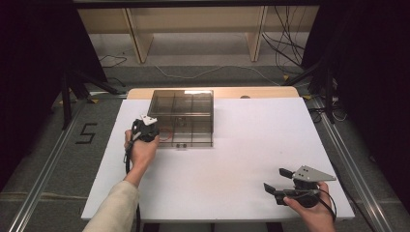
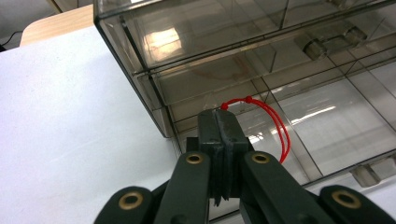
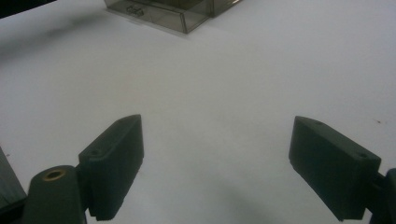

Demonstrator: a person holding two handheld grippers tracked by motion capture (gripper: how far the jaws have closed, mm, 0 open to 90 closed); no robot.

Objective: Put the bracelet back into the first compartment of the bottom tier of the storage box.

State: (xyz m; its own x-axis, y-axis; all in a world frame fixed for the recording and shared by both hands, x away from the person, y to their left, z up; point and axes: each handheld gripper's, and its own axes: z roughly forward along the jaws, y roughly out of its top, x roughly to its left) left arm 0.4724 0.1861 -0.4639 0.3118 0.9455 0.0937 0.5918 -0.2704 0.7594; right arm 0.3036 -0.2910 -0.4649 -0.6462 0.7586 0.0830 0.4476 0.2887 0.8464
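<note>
A smoky clear plastic organiser box [image 1: 181, 104] with several compartments stands at the back left of the white table. A thin red cord [image 2: 280, 135] loops over one of its left compartments, under what looks like a raised lid. My left gripper [image 2: 219, 114] is shut on the near end of that cord, its jaws pressed together at the box's left front corner. In the high view the left gripper [image 1: 153, 131] points at the box's left side, with the red cord [image 1: 165, 136] beside it. My right gripper [image 1: 274, 179] rests open near the table's front right, nothing between its jaws [image 3: 215, 158].
The white table top [image 1: 241, 140] stretches between the box and the right gripper. The box's far corner [image 3: 187, 21] shows ahead of the right gripper. Wooden shelving [image 1: 193, 29], cables and dark stands lie beyond the table.
</note>
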